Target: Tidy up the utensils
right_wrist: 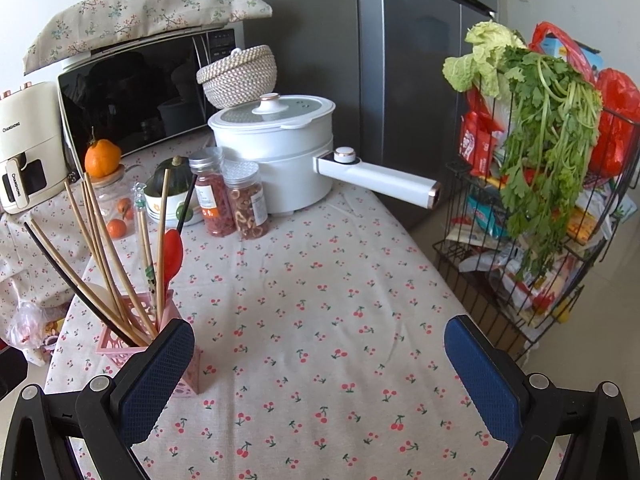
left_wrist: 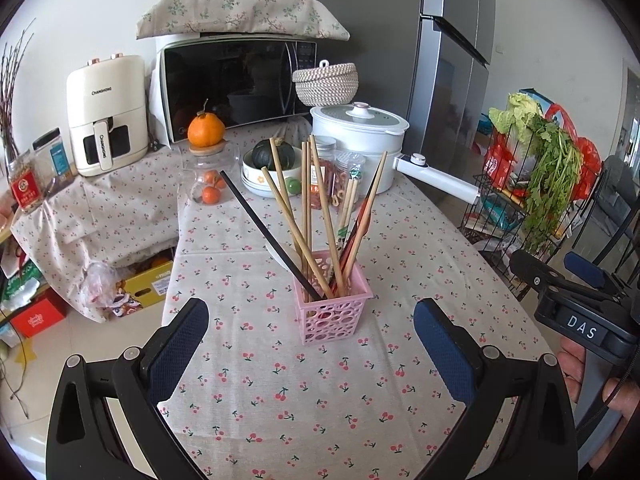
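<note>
Both views are bright and evenly lit by soft daylight, and the white wall (left_wrist: 100, 8) is close to washed out. Shadows are faint: only a pale one lies beside the basket (left_wrist: 332, 312) on the tablecloth (left_wrist: 280, 380). The dark microwave door (left_wrist: 228, 80) acts as a mirror, showing dim reflections of the room, and the fridge (right_wrist: 420, 72) carries a dull sheen. Focus is sharp across the middle of each view. Fisheye distortion bows the fridge edges and the table rim, and black vignetting fills the corners. The near fingers (right_wrist: 156, 380) look slightly soft.
</note>
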Tool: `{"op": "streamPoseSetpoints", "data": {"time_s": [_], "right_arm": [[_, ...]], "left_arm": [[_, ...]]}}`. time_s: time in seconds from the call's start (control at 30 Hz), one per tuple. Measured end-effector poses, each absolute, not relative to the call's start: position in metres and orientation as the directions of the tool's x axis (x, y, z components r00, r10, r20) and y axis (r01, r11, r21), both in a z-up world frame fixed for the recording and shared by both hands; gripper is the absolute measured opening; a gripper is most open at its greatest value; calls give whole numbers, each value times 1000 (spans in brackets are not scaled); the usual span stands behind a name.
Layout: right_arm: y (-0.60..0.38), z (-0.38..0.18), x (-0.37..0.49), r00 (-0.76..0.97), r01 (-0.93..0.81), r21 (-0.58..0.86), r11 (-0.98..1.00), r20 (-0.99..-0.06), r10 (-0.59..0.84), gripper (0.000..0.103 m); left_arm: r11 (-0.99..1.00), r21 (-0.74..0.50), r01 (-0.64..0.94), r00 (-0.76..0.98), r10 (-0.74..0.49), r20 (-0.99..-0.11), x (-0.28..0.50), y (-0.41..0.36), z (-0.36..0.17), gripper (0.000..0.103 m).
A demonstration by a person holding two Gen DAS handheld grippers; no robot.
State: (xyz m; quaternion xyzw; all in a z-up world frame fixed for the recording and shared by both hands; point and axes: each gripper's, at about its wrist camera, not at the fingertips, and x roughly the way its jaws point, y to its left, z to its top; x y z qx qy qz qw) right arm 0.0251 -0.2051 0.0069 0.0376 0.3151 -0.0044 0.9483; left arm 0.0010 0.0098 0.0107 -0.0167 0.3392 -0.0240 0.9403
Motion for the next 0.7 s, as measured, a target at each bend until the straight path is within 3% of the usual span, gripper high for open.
{"op": "streamPoseSetpoints", "data": {"time_s": [0.7], "right_arm": [[-204, 6, 27, 797, 35, 75, 997, -604, 17, 103]], "left_arm": [[998, -60, 10, 778, -45, -627, 0, 14, 12, 103]]}}
